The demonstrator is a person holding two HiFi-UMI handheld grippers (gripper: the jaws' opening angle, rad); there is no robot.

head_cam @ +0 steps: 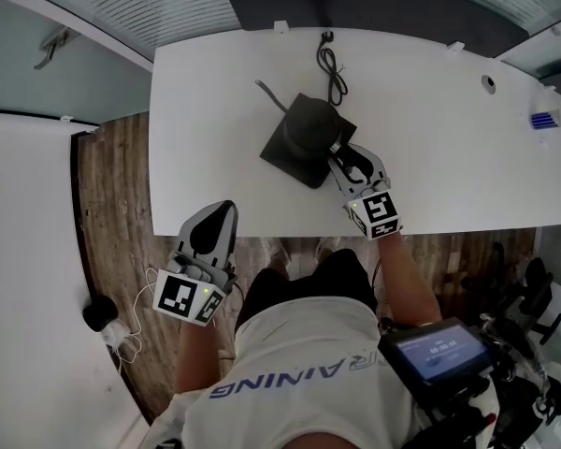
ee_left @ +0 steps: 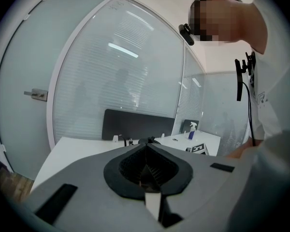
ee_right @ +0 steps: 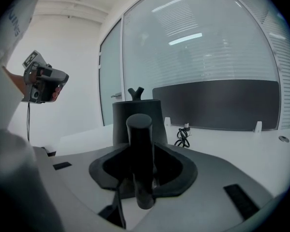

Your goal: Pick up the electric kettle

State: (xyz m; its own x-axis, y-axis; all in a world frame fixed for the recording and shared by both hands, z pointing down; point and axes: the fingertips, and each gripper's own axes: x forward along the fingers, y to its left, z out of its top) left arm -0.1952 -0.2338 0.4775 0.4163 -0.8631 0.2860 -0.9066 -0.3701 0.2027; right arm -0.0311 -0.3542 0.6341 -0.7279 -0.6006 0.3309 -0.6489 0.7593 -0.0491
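A black electric kettle stands on a dark square base in the middle of the white table. My right gripper reaches the kettle from the near right side. In the right gripper view the kettle's upright black handle fills the gap of the right gripper, whose jaws close on it, with the kettle's body just behind. My left gripper hovers off the table's near edge over the wooden floor. Its jaws meet at the tips of the left gripper, with nothing between them.
A black power cord lies coiled behind the kettle. A blue spray bottle stands at the table's far right. A dark panel and glass walls sit behind the table. A device with a lit screen is at my right hip.
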